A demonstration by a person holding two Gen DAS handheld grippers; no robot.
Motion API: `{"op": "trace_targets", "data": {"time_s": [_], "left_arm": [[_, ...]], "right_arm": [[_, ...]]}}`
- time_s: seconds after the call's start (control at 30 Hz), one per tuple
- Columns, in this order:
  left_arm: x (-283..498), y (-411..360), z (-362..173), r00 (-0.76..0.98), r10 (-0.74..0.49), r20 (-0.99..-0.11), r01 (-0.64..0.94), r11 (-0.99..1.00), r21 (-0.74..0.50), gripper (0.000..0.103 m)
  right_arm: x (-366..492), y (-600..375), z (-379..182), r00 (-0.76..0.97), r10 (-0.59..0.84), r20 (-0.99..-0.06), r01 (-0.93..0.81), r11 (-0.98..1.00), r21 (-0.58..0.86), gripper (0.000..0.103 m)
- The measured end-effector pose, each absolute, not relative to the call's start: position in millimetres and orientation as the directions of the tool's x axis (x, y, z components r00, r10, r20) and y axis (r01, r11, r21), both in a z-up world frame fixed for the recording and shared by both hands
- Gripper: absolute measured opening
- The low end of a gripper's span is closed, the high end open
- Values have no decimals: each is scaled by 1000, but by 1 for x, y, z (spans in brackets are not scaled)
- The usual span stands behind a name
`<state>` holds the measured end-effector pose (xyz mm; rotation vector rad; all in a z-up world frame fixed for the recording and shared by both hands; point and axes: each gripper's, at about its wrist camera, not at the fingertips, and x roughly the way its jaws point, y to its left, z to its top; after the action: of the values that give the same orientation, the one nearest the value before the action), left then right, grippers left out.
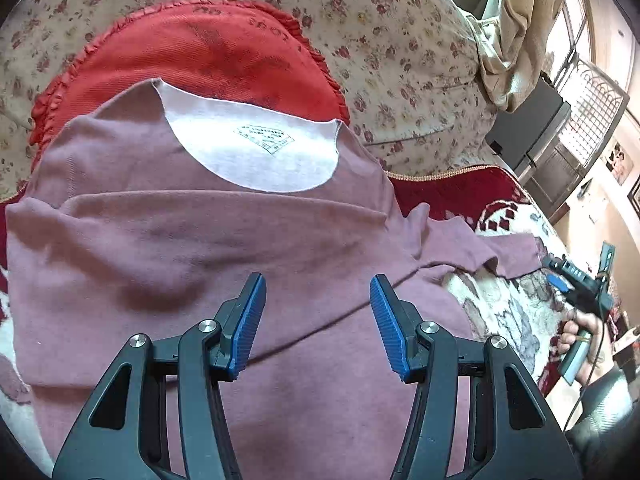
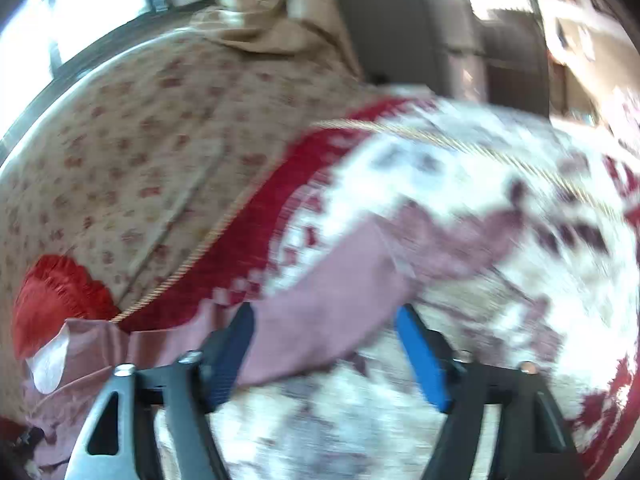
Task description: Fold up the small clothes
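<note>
mauve shirt (image 1: 224,240) spread flat on patterned blanket (image 1: 516,312), below red pillow (image 1: 200,52); one sleeve (image 2: 340,296) lying out unfolded; left gripper (image 1: 318,324) and right gripper (image 2: 324,356) fingers spread, pinching nothing; folding seemingly barely begun

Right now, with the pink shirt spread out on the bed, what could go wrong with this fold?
The shirt overlaps the red garment, so a pinch near the collar could lift both. The right claw straddles the sleeve in a blurred view, so it may pinch off the mark. A crease across the chest could get folded in.
</note>
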<state>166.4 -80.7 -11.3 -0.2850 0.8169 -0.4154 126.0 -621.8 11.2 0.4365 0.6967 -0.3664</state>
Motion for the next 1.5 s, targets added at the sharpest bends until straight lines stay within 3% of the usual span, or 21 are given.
{"op": "trace_targets", "data": {"time_s": [0.27, 0.47, 0.53, 0.6, 0.67, 0.87, 1.17, 1.3, 1.5], "left_arm": [[171, -73, -17, 600, -476, -643, 203, 868, -453, 54], [174, -68, -21, 593, -474, -651, 177, 865, -469, 54], [173, -68, -21, 593, -478, -648, 183, 864, -469, 54], [173, -68, -20, 594, -480, -645, 189, 863, -468, 54], [173, -70, -20, 594, -482, -645, 191, 863, -468, 54], [174, -66, -15, 596, -528, -605, 205, 828, -522, 54], [173, -62, -9, 558, -646, -521, 248, 729, -638, 57], [172, -62, -8, 540, -685, -489, 263, 689, -676, 64], [181, -59, -26, 470, -731, -495, 189, 630, -753, 65]], "right_arm": [[138, -639, -10, 754, -121, -645, 348, 907, 236, 48], [145, -643, -13, 779, -118, -616, 358, 890, 282, 46], [144, -645, -14, 787, -108, -607, 365, 875, 318, 40], [144, -650, -17, 776, -112, -621, 396, 853, 340, 16], [144, -656, -20, 759, -124, -639, 428, 834, 347, 5], [147, -636, -5, 783, -97, -614, 396, 839, 372, 3], [189, -467, 29, 830, 258, -495, -23, 902, 431, 3], [197, -364, 11, 718, 423, -553, -238, 895, 376, 3], [186, -271, -31, 560, 474, -679, -402, 873, 278, 3]]}}
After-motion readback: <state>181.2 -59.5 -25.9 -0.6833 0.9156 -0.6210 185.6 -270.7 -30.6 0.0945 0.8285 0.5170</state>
